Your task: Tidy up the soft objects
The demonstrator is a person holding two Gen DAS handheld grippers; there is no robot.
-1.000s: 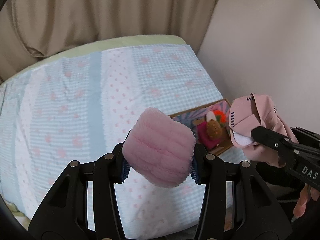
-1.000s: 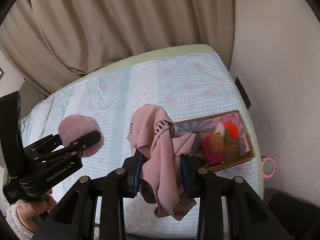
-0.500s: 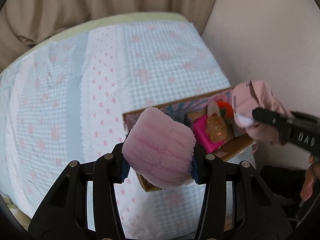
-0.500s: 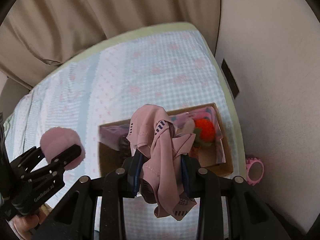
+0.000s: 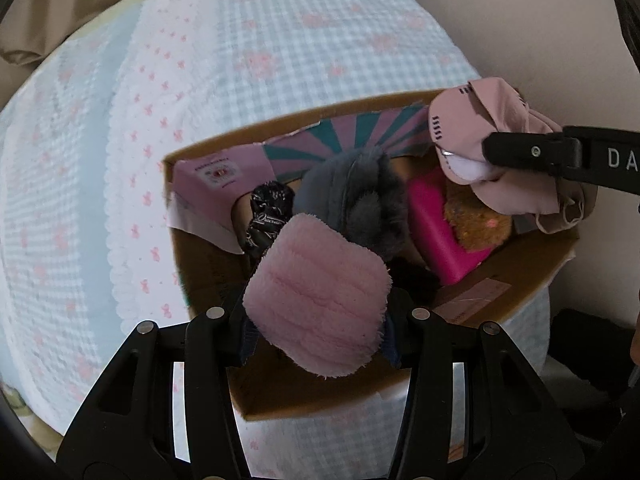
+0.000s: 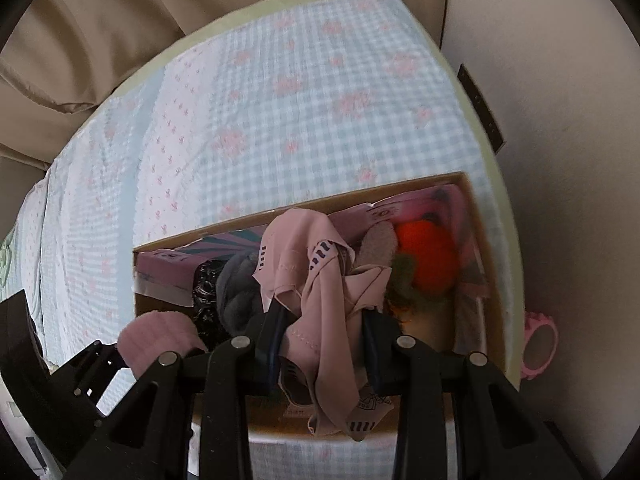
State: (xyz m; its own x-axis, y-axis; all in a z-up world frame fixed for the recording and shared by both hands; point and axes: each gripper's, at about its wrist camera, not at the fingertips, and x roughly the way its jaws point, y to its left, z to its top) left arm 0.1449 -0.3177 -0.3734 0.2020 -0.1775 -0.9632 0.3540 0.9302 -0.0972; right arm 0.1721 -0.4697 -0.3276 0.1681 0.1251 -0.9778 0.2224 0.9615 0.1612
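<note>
Left wrist view: left gripper (image 5: 318, 320) fingers clamp fluffy pink pad (image 5: 316, 300); right gripper (image 6: 324, 334) grips smooth pink cloth (image 6: 320, 304). Both now over cardboard box (image 5: 208, 280), previously beside it.

Your cardboard box (image 5: 520, 276) sits on the bed (image 5: 280, 60), near the bed's right edge beside the wall (image 6: 560, 80). Your left tongs (image 5: 316, 312) hold the fluffy pad (image 5: 320, 300) over the box's left half. Your right tongs (image 6: 324, 340) hold the cloth (image 6: 316, 280) over its right half. Inside, a plush bundle (image 5: 352, 200) lies left of the flat block (image 5: 436, 224), with a round plush (image 6: 428, 256) at the right end. A ring (image 6: 540, 344) lies beyond the bed's right edge.
</note>
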